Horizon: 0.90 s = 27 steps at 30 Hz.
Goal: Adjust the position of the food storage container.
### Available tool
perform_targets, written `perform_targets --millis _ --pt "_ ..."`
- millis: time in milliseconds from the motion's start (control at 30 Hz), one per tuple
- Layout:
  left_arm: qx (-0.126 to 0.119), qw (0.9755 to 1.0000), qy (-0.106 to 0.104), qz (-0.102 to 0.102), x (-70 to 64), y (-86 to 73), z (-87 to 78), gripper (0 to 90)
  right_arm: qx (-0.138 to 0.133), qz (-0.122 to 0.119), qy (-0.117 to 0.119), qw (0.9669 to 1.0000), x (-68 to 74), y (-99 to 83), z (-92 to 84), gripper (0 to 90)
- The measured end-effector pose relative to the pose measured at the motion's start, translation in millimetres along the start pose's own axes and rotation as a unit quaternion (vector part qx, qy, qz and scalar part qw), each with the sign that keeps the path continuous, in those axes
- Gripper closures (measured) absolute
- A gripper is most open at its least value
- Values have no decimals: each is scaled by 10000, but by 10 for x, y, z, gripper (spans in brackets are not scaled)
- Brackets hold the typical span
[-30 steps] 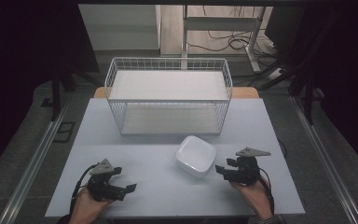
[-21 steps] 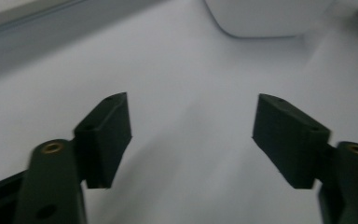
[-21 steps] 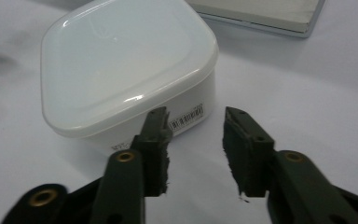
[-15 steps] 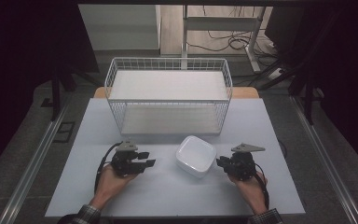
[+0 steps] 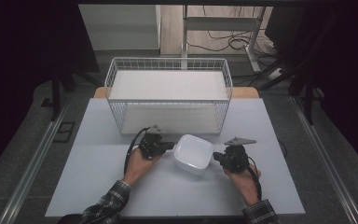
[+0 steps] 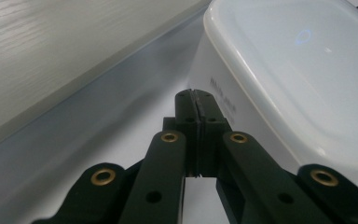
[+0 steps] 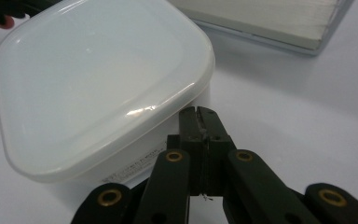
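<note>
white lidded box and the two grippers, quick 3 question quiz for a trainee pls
1. True or false: the left gripper has its jaws shut with nothing between them.
2. Where does the white box sit? A) inside the wire basket B) on the table between the two grippers C) lifted off the table
3. Fill in: the lid on the white box is ____ (on/off).

Key
1. True; the right gripper is shut and empty as well, and both sets of jaws have just been closing.
2. B
3. on
</note>
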<state>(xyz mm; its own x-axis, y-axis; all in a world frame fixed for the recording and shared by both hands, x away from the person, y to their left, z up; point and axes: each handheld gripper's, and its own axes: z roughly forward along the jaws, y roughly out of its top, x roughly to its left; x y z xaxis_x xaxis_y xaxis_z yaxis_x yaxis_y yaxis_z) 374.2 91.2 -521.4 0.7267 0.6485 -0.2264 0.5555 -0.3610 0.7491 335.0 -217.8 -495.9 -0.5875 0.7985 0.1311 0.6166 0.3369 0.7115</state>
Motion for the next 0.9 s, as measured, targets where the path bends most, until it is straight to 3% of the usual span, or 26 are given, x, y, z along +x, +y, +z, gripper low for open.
perform_targets --millis 100,200,367,433,733,867,900 --pt "2 10000 47 -64 -25 7 -25 899 47 36 88 9999 3 56 82 897" --pt "84 9996 260 -16 -27 -17 -93 899 92 -66 53 9999 52 117 181 898" --pt "-4 9991 221 -360 -9 -156 -231 899 72 -103 194 9997 145 189 291 898" --pt "66 9988 259 -410 -23 -224 -282 899 97 -136 250 9995 196 199 312 898" --pt "356 9973 539 -358 -180 -422 -536 899 116 -315 476 9983 395 187 310 898" --pt "271 9978 497 -344 -175 -420 -599 894 172 -429 417 9981 438 185 333 897" --pt "243 9976 558 -316 -174 -414 -617 854 174 -417 442 9980 434 180 322 896"
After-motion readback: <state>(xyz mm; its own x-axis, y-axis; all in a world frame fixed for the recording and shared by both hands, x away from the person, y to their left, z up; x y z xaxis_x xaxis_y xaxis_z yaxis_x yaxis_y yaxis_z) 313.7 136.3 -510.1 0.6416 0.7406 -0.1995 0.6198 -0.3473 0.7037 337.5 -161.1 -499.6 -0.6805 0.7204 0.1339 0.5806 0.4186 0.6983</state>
